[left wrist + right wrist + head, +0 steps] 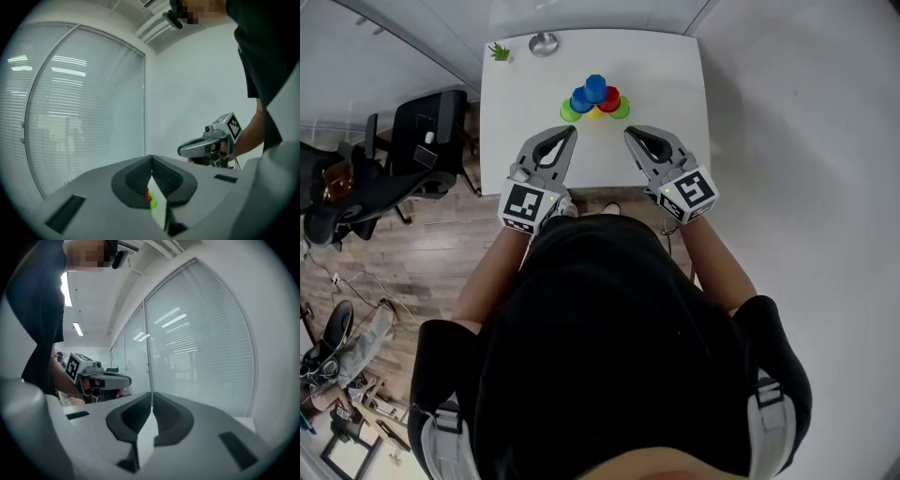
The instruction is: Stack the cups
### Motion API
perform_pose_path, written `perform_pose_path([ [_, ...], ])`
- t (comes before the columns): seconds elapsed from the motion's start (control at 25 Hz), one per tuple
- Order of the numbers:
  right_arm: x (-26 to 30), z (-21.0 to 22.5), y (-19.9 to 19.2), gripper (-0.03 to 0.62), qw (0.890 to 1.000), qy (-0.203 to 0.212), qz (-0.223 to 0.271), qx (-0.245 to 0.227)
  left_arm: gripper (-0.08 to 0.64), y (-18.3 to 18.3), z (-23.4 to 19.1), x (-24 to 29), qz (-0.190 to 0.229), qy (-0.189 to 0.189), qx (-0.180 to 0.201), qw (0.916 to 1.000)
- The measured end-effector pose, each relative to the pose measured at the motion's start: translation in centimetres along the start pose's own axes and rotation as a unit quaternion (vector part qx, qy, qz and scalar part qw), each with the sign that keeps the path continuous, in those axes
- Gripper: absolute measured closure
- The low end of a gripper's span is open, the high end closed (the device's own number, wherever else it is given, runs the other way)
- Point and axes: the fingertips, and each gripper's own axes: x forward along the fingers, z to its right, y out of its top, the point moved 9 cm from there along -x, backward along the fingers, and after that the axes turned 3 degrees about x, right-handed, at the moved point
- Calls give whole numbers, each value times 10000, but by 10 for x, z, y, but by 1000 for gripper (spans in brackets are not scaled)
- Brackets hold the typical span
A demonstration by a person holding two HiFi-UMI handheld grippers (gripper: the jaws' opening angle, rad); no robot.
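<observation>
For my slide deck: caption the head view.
Left gripper and right gripper, both shut and empty, hover before the stacked cups on a white table.

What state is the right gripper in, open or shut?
Shut: in its own view the right gripper has its jaws together, nothing between them.

Left gripper: jaws meet at the tips, nothing between them; below the pads, slivers of a red cup and a green cup show; right gripper at right, level, gripped by a hand; blinds at left.
</observation>
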Motion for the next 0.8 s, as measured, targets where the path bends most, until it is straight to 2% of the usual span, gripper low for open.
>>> perform_pose_path([
  [0.36,-13,1,-1,588,9999,47,88,24,549,-1,19,-4,0,215,-51,9998],
  [0.8,-25,-6,-4,588,9997,164,156,-16,549,-5,36,-10,-20,219,0,9998],
])
